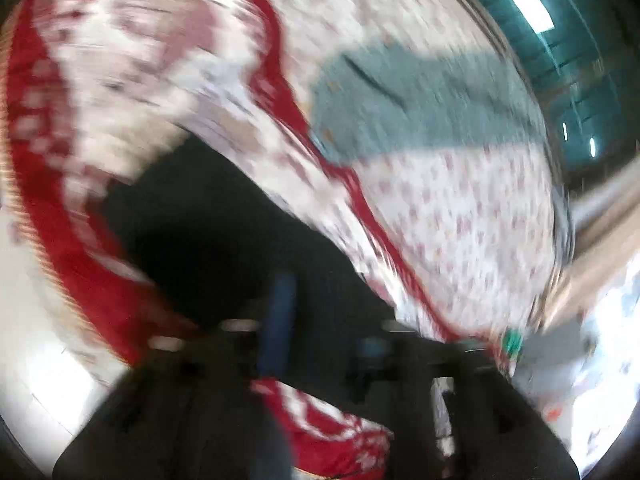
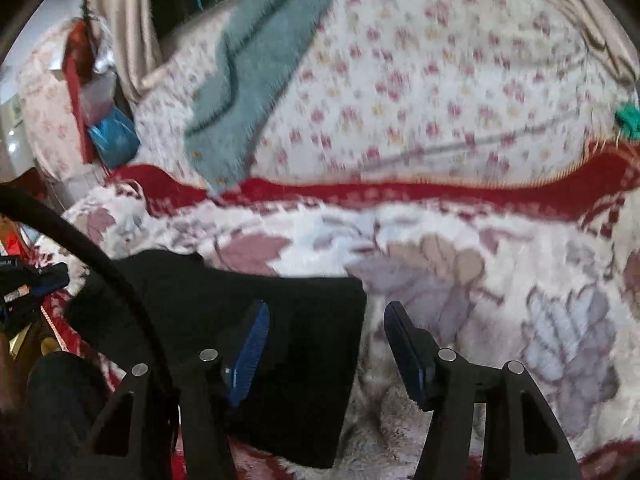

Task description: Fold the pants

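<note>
Black pants (image 2: 240, 320) on blanketed bed (image 2: 460, 264)

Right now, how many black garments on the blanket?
1: black folded pants on the red-and-white floral fleece blanket, beneath the open right gripper; the left wrist view is too blurred to rule out more.

right black two-finger gripper with blue pads (image 2: 324, 344) jaws spread wide, pointing 12 o'clock. left black gripper (image 1: 324, 320) super blurry, jaw state unclear.
</note>
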`<state>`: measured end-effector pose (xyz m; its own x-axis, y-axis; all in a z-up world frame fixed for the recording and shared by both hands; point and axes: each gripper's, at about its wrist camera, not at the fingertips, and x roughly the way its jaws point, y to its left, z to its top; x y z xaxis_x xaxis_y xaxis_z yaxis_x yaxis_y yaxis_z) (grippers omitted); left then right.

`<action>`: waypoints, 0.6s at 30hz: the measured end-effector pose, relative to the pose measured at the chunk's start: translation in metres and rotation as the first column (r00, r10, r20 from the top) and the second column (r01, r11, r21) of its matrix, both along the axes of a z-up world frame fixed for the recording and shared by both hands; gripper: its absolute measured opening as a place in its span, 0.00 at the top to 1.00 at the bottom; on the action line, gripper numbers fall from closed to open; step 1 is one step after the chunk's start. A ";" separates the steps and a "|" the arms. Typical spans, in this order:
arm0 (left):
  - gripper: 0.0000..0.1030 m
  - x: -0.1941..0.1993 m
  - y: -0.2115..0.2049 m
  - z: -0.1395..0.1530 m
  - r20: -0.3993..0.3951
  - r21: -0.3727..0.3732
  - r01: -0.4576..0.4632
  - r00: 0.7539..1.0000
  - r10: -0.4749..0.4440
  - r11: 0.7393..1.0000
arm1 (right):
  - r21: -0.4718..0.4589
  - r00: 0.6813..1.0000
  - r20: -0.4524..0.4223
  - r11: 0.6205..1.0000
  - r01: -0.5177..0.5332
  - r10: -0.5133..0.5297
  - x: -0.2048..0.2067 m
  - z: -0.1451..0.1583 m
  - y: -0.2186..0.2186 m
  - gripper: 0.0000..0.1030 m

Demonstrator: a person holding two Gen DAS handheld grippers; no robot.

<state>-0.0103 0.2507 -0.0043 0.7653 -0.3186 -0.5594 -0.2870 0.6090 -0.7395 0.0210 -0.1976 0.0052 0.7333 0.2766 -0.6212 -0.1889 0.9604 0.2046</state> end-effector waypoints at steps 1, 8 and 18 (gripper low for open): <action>0.29 -0.009 0.022 -0.004 0.003 -0.034 -0.059 0.998 0.059 0.998 | 0.008 1.000 0.010 1.000 -0.010 0.010 -0.002 0.001 0.003 0.43; 0.29 -0.044 0.096 -0.051 -0.083 -0.280 -0.295 0.955 0.283 0.913 | -0.001 0.995 -0.025 0.995 -0.101 0.101 -0.006 -0.011 0.036 0.43; 0.29 -0.010 0.095 -0.096 -0.103 -0.428 -0.244 0.970 0.222 0.870 | -0.013 0.993 -0.049 0.994 -0.112 0.111 -0.010 -0.023 0.041 0.43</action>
<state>-0.0203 0.3458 -0.0999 0.8230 -0.3539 -0.4443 -0.4229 0.1405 -0.8952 0.0108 -0.1568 -0.0174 0.6677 0.3451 -0.6596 -0.2854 0.9370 0.2013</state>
